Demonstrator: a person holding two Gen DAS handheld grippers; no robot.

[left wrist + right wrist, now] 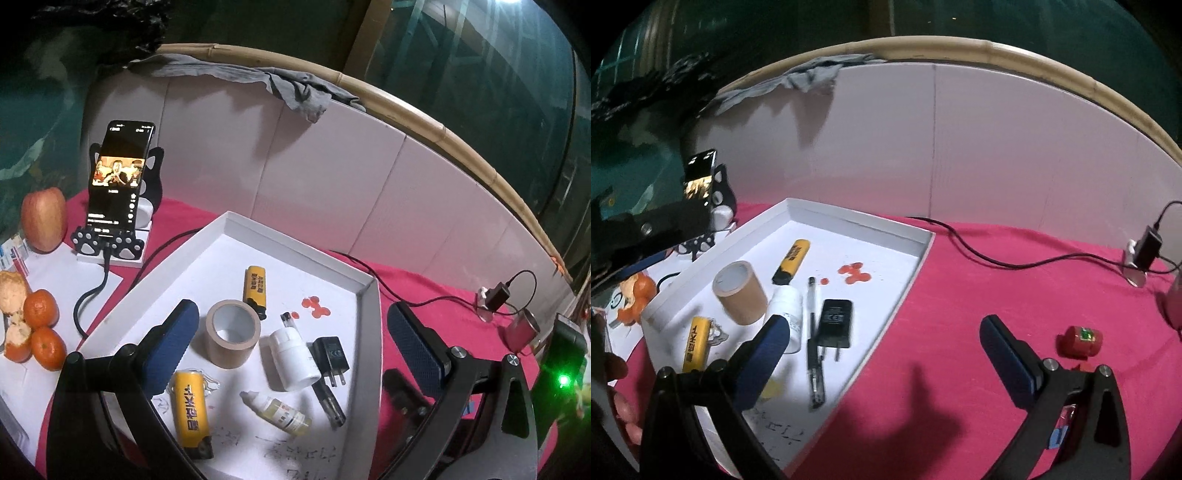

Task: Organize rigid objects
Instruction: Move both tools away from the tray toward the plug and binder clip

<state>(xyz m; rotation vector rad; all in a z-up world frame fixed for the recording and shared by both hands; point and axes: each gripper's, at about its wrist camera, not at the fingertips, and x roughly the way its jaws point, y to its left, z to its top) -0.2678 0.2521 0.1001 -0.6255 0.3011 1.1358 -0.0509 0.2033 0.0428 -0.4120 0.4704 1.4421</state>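
A white tray (364, 288) sits on the pink cloth. In it lie a brown tape roll (231, 332), a white bottle (291, 358), a black plug adapter (332, 356), a pen (327, 391), a small dropper bottle (277, 408) and two yellow lighters (255, 288) (190, 410). My left gripper (291, 310) hangs open above these, holding nothing. My right gripper (882, 321) is wide open and empty over the tray's right rim (916, 273). A small red can (1080, 341) lies on the cloth to the right of the right finger.
A phone on a stand (118, 177), an apple (44, 221) and tangerines (42, 310) are left of the tray. A black cable (979, 254) runs to a charger (1147, 245) at the far right, near a pink cup (521, 330). A white board (960, 147) walls the back.
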